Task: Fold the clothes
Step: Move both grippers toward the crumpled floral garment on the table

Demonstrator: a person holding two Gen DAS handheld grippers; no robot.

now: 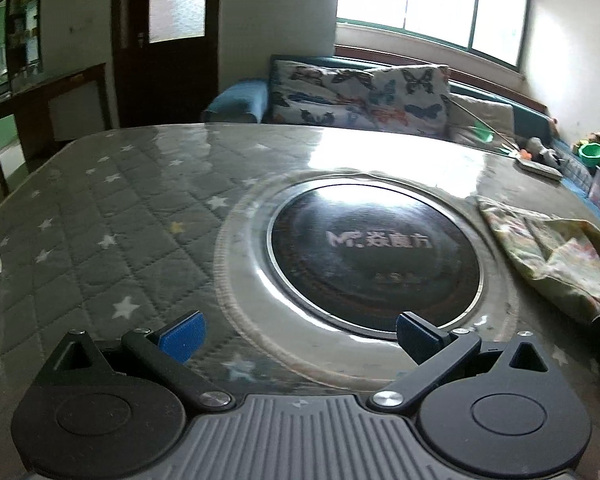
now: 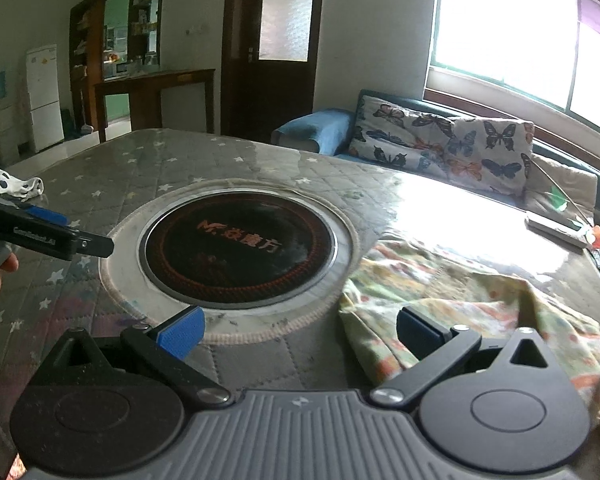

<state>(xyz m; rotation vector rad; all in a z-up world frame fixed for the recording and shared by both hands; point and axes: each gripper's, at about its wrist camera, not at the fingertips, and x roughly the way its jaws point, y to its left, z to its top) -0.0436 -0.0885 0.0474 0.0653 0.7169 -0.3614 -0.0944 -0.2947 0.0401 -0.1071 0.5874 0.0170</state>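
1. Two grippers hover over a tabletop (image 1: 112, 208) covered in grey quilted cloth with white stars under a glossy clear sheet.
2. A round black burner plate (image 2: 240, 248) with a metal ring sits sunk in its middle.
3. The left gripper (image 1: 300, 336) has its blue-padded fingers spread wide and empty above the plate's near rim.
4. The right gripper (image 2: 300, 332) is likewise spread and empty, one finger over the floral garment (image 2: 480, 300).
5. That crumpled, pale floral garment lies right of the plate.
6. A polka-dot cloth (image 2: 8, 184) lies at the far-left edge.
7. Beyond stand a sofa (image 2: 320, 132) with butterfly cushions (image 2: 440, 144), a bright window (image 1: 432, 0), a dark door (image 2: 272, 48) and a white fridge (image 2: 44, 96).
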